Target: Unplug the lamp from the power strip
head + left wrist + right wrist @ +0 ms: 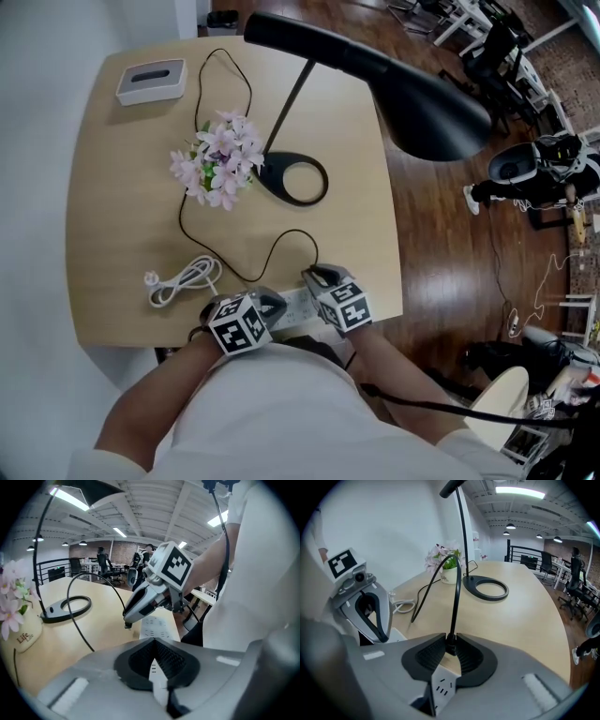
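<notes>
- Black lamp plug [450, 646] stands on the white power strip [292, 305], at the wooden table's [112, 234] near edge.
- Right gripper [450, 642] pinches the plug.
- Left gripper [154, 643] is clamped on the strip's end.

Power strip [292, 305] lies along the worktop [122, 216] near edge. Left hand-held gripper [270, 301] sits on its left end. Right hand-held gripper [319, 277] is at the lamp plug [450, 645] seated in it. Lamp base [292, 178] stands ahead of the right hand-held gripper. Flowers [217, 159] stand ahead of the left, with a coiled cable [183, 281] to its left.
</notes>
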Motion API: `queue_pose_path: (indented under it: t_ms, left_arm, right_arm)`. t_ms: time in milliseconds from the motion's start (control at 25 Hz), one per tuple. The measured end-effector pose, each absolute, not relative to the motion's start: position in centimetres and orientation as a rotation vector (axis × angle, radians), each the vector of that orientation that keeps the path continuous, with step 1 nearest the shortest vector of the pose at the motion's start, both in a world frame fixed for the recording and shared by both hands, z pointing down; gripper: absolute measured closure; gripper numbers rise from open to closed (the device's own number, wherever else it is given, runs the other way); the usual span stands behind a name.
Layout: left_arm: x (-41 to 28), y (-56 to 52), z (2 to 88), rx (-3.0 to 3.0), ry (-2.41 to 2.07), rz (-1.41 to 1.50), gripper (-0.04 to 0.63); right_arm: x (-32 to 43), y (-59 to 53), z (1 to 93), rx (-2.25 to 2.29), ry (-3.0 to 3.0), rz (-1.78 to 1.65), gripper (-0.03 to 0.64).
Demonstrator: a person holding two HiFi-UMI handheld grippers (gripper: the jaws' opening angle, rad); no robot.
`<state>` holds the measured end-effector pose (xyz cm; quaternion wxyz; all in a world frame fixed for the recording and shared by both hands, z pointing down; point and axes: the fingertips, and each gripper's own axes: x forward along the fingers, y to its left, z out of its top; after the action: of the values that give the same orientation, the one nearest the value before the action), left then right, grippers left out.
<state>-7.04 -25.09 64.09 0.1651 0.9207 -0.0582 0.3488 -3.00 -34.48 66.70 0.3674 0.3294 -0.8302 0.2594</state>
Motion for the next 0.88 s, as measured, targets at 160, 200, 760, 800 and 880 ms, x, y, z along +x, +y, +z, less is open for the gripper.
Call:
queue_pose_path:
  t_ms: [160,200,760,800,880]
  left_arm:
    - [-8.5,-25.8,62.8,2.602,-0.277,0.925,0.592]
    - [-8.8,-25.9,62.6,2.597,-0.307,0.913,0.592]
    - [-10.6,-24.7,55.7,2.547,-0.726,0.655,0.591]
    - [-11.0,-24.2,55.0,2.536,-0.773,0.625,0.591]
    - [-11.9,-22.7,53.4,2.508,-0.872,0.565,0.591]
  right_arm:
    - [-3.1,-34.8,67.2,0.832,-2.135,0.669,0.54]
    - [-3.1,-34.8,67.3,0.833,-2.134,0.67,0.536]
    - [0.9,-31.6,60.7,0.848,-2.338,0.632,0.499]
    - [1.3,-30.9,59.6,0.837,-2.368,0.603,0.499]
    - [2.1,-29.1,57.5,0.802,-2.424,0.55,0.499]
